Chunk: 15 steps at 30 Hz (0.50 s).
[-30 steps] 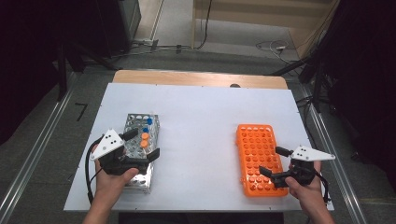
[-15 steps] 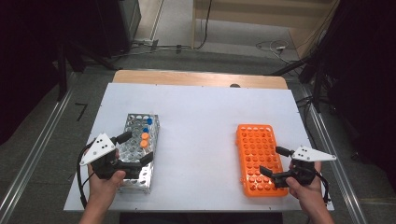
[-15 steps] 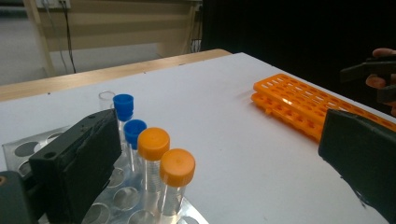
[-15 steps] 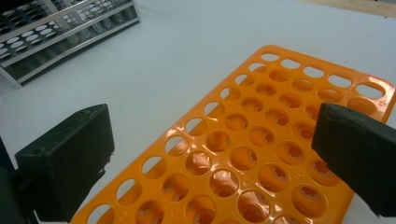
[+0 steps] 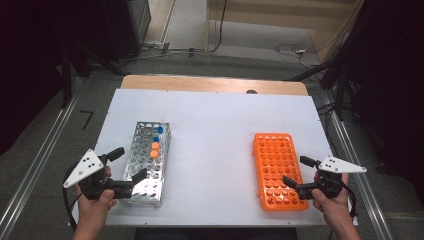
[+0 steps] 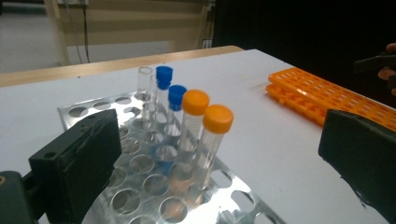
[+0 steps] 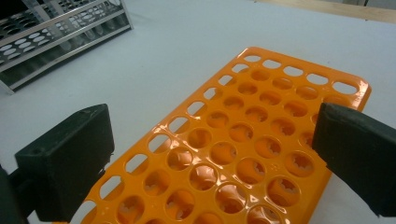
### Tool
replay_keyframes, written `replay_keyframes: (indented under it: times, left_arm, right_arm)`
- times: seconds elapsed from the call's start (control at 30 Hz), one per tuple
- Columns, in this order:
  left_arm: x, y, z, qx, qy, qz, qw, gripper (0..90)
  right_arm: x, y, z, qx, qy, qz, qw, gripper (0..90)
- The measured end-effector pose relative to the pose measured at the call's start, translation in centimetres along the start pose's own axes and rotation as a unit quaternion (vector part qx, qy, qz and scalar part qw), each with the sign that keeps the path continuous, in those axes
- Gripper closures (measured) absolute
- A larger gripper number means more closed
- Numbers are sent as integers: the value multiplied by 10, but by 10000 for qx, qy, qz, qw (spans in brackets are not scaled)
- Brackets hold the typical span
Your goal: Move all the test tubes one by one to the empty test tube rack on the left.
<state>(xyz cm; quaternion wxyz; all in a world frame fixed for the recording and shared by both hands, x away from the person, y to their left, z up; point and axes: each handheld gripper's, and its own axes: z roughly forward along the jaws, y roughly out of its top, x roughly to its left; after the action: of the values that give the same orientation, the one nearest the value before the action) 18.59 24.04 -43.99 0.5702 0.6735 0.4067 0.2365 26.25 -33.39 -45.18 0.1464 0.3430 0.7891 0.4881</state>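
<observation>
High view showed the white table (image 5: 215, 130), a metal rack (image 5: 145, 162) at lower left holding two orange-capped tubes (image 5: 154, 149) and two blue-capped tubes (image 5: 158, 135), and an empty orange rack (image 5: 276, 170) at lower right. The left gripper (image 5: 127, 165) and right gripper (image 5: 299, 171) were both spread wide, holding nothing.

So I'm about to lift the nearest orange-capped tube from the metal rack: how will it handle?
The orange-capped tube looks like clear, empty plastic, so probably light and fairly stiff. Its smooth round wall may slip between the pads of the open left claw. It leans slightly in the metal rack, so it likely sits loose and lifts freely.
</observation>
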Motion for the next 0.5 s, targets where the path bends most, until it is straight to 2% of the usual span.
replay_keyframes:
  times: [0.17,0.4,0.5]
  left_arm:
    - [9,-3,-6,-126,0,-68,9999,0]
    - [16,-8,-4,-77,-26,-157,9998,0]
    - [15,-9,-3,-60,-49,-120,9999,0]
  right_arm:
    - [-6,-4,-1,-36,-41,64,10000,0]
    - [-12,-8,-3,-80,-112,149,9998,0]
    - [-13,-9,-4,-81,-125,114,9998,0]
